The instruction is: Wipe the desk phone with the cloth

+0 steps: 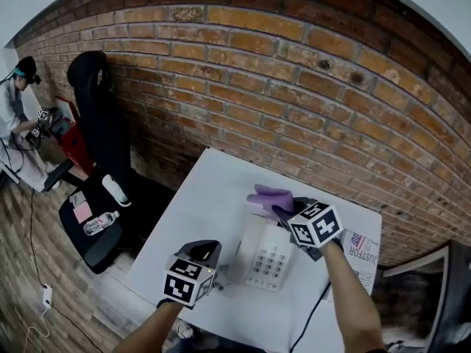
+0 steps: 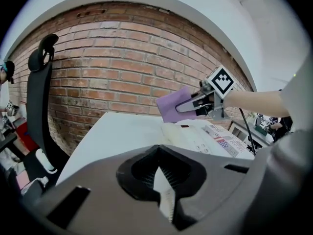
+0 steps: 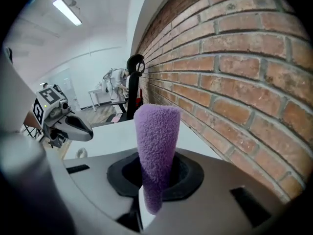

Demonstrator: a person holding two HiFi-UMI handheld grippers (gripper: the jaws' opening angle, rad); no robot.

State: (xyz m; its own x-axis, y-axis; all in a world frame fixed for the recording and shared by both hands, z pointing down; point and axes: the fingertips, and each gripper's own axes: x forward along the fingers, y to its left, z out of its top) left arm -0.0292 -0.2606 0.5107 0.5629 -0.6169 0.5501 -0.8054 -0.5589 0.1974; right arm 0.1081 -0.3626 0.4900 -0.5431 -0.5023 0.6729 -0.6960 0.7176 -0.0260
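A white table (image 1: pixel 206 197) stands against a red brick wall (image 1: pixel 294 72). A white desk phone (image 1: pixel 268 259) with a keypad lies on the near right part of the table. Just right of the phone lies a printed sheet (image 1: pixel 362 252) bearing a small flag. A dark cable (image 1: pixel 315 311) runs off the near edge of the table.

On the floor to the left stands a tall black office chair (image 1: pixel 96 116). Nearer is a low black seat (image 1: pixel 92 234) holding a water bottle (image 1: pixel 101 223). A person (image 1: pixel 15 98) is at the far left edge, well away from the table.

The right gripper (image 1: pixel 281 210) is reached out over the far end of the phone, with the bare forearm rising from the bottom right. Its jaws are clamped on a purple cloth (image 1: pixel 268 195), which sticks out beyond them toward the wall. Whether the cloth touches the phone cannot be told.

The left gripper (image 1: pixel 208 248) is held just left of the phone, above the table's near edge. It points forward, and its jaws are together with nothing between them. Nothing lies between the two grippers except the phone.
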